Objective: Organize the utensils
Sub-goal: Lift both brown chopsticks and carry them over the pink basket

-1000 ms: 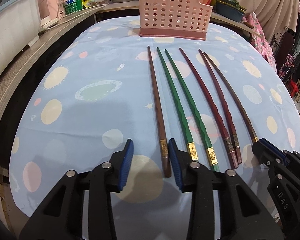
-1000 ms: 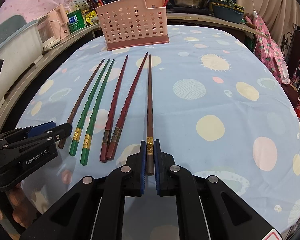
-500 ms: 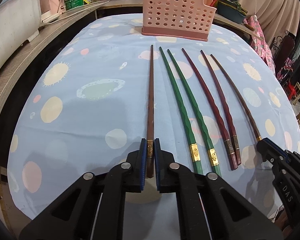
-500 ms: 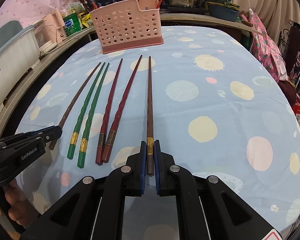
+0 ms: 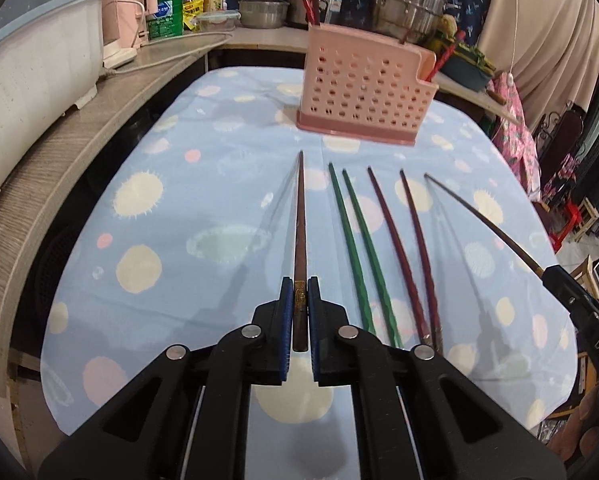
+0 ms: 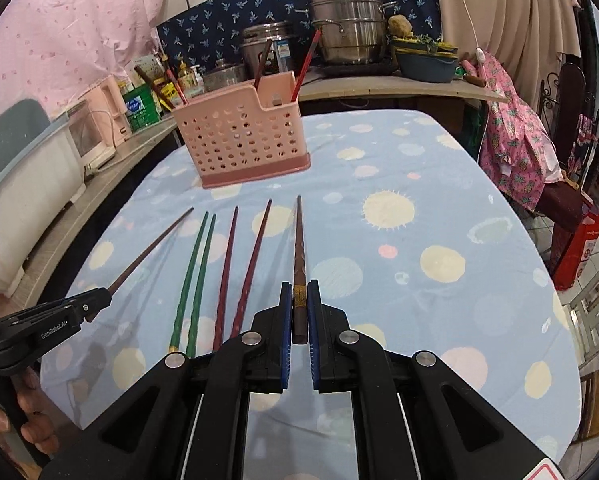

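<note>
Spotted blue tablecloth (image 5: 203,160), four chopsticks (image 5: 359,248) flat; each claw (image 5: 299,304) (image 6: 298,304) clamped on one brown chopstick (image 5: 299,220) (image 6: 299,240).

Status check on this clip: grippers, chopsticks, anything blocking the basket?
Left gripper and right gripper each shut on a brown chopstick. Green pair and red pair lie on the table. Pink basket ahead, path open.

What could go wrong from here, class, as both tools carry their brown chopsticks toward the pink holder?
1. Each tool, left tool and right tool, pinches its brown chopstick only near the thick end, so the long free tip may swing or slip.
2. The pink perforated holder already has chopsticks leaning in it; an incoming tip could catch on them or the rim.
3. A low tip could knock the green chopsticks or dark red chopsticks on the tablecloth.
</note>
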A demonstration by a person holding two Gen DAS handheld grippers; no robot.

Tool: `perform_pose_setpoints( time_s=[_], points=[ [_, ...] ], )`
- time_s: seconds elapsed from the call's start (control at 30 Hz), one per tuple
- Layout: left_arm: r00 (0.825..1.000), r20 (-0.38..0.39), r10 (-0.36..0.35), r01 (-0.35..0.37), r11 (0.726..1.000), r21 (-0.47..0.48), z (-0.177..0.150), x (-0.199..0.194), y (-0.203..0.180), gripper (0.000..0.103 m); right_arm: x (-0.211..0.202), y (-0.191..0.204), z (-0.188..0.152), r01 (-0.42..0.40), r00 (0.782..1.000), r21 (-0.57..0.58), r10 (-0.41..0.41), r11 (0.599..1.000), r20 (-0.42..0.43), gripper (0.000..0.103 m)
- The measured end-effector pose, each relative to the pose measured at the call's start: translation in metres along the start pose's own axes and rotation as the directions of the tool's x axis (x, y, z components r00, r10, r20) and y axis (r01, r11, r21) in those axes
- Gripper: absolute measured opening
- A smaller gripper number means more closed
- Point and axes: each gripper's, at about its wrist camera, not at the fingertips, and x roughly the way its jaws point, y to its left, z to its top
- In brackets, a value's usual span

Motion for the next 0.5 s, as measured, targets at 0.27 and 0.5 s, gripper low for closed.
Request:
perform_pose_setpoints(
  time_s=[0.27, 0.5],
  points=[
    [0.994, 0.108, -0.003, 0.003, 1.000, -0.008, 0.042, -0.030, 0.004, 0.007, -0.023, -0.005, 0.055, -0.004, 0.992, 0.020, 0.001, 1.000, 0.126, 0.007],
    [0.981, 0.194, 0.004, -0.004, 1.000, -0.002, 0.088, -0.048, 0.002, 0.007, -0.028, -0.009, 0.100, -0.040, 0.979, 0.044, 0.030, 0.998, 0.201, 0.007]
  ],
)
